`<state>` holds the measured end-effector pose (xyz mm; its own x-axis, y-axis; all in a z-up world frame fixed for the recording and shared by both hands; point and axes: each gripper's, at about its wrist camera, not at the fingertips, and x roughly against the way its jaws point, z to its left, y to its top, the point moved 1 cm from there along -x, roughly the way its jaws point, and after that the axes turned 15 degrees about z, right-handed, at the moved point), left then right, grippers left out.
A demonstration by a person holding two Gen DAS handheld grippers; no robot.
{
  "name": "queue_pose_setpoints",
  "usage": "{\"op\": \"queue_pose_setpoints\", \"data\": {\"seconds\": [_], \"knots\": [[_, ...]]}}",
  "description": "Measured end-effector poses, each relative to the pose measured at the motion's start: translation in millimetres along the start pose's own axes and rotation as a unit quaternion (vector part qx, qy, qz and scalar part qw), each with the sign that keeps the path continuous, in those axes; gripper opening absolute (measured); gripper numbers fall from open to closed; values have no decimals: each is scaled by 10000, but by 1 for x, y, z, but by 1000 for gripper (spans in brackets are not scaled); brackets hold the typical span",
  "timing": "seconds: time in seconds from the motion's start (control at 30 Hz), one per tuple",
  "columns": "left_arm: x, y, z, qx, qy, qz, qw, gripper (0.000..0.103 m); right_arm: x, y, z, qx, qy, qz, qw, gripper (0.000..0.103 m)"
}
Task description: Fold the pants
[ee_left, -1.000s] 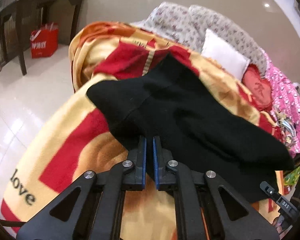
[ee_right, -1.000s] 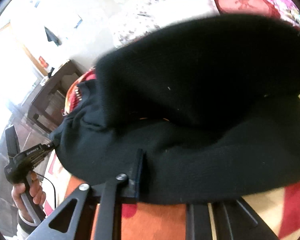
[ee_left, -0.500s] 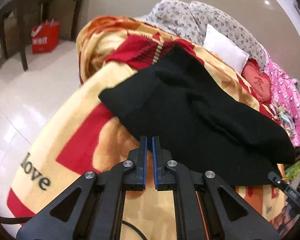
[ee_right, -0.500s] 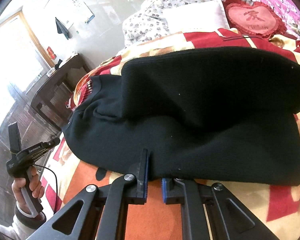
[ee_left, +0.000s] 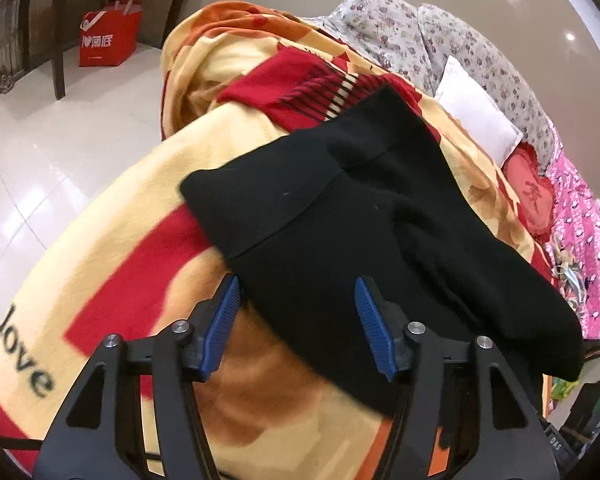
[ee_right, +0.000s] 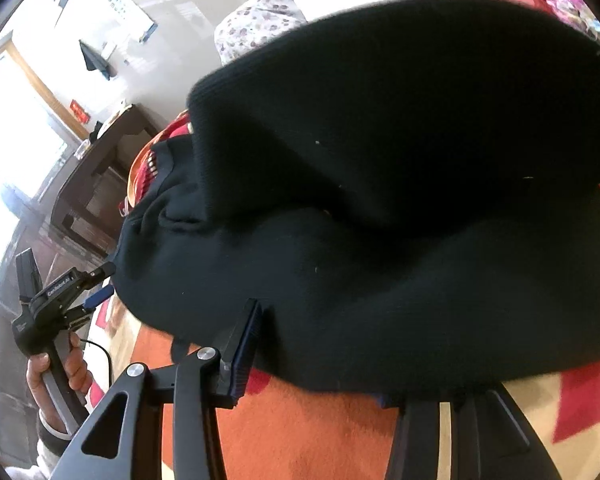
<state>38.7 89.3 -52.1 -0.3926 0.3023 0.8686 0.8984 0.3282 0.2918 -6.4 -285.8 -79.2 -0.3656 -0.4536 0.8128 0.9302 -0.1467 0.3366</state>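
Observation:
Black pants (ee_left: 364, 236) lie folded on a yellow and red blanket (ee_left: 112, 256); they fill the right wrist view (ee_right: 400, 208), with an upper layer draped over a lower one. My left gripper (ee_left: 296, 320) is open, its blue pads astride the near edge of the pants by the waistband. My right gripper (ee_right: 320, 352) is open, its left finger (ee_right: 244, 344) against the pants' near edge; the right finger is hidden under the cloth. The left gripper also shows in the right wrist view (ee_right: 96, 284), held in a hand.
Floral pillows (ee_left: 440, 36), a white pillow (ee_left: 476, 124) and a red heart cushion (ee_left: 528, 196) lie at the bed's far end. A red bag (ee_left: 108, 40) stands on the tiled floor by a dark wooden table (ee_right: 96, 168). Pink bedding (ee_left: 584, 248) lies at right.
Both grippers have opened. The left one was shut at the pants' near edge. The right one has moved closer, and the pants' edge now lies between its fingers.

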Motion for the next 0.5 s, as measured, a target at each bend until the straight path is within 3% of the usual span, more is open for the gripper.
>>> {"op": "queue_pose_setpoints", "data": {"seconds": [0.07,0.1,0.13,0.17,0.2,0.3,0.4,0.5], "knots": [[-2,5,-6,22,-66,-66,10000,59,-3,4,-1,-41,105,-70,9999,44],[-3,6,-9,-40,-85,-83,9999,55,-5,6,-2,-55,203,-130,9997,36],[-3,6,-11,-111,-58,-79,9999,28,-7,8,-3,-68,318,-216,9992,22],[-4,6,-16,-255,142,-46,9996,7,-9,9,-3,-75,378,-252,9989,15],[-1,4,-18,-326,170,-83,9993,7,-11,9,-1,-55,434,-262,9987,8],[18,-6,-19,-449,95,-329,9984,4,-7,5,9,166,340,-327,9987,7],[49,-21,-15,-571,-223,-489,9969,4,13,-4,18,345,483,-347,9976,7],[62,-36,-8,-702,-100,-416,9966,4,31,-14,32,579,610,-314,9960,6]]}}
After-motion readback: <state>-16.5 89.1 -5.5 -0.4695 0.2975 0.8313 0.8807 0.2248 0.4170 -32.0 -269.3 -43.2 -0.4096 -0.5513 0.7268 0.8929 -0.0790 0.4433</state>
